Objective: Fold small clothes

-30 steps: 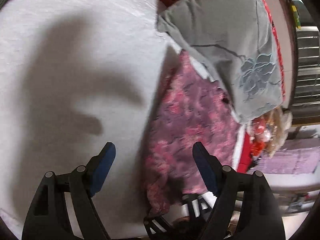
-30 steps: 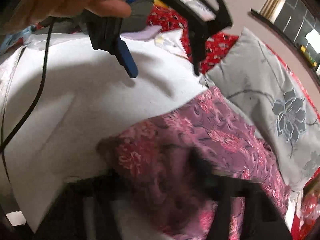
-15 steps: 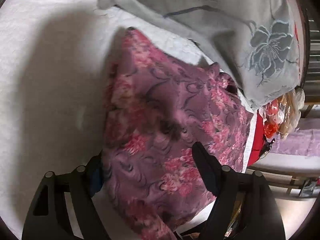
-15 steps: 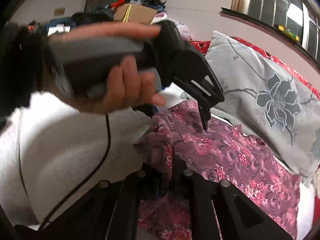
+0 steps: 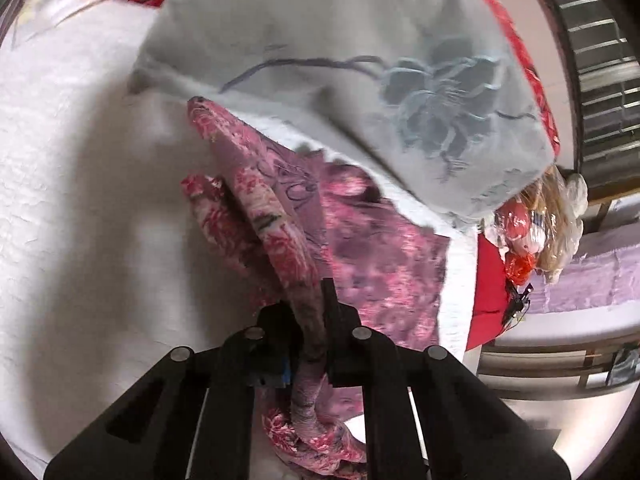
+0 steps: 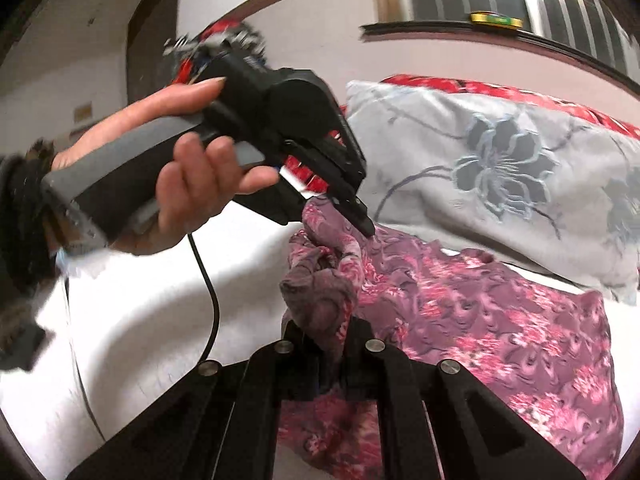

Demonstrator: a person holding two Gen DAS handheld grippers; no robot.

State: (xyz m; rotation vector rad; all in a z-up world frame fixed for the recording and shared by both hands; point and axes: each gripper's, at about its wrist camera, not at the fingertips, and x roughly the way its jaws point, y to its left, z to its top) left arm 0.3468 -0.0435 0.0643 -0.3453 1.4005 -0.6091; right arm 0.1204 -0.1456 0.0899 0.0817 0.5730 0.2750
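Left tool clenched on a bunched ridge of the garment; right tool likewise pinching a wad of it at the near edge. Garment lies on the white bed, far edge tucked against the grey pillow, rest spread flat toward the bed's right edge. Left tool also seen in right view, tips on the cloth. Risk, as I judge it: both grabs are thick wads, not clean edges, so lifting may drag the whole piece or the fold comes out crooked; the pillow could snag the far edge. Versus a second ago: left tool was open over bare bed, now shut on fabric; cloth more gathered.
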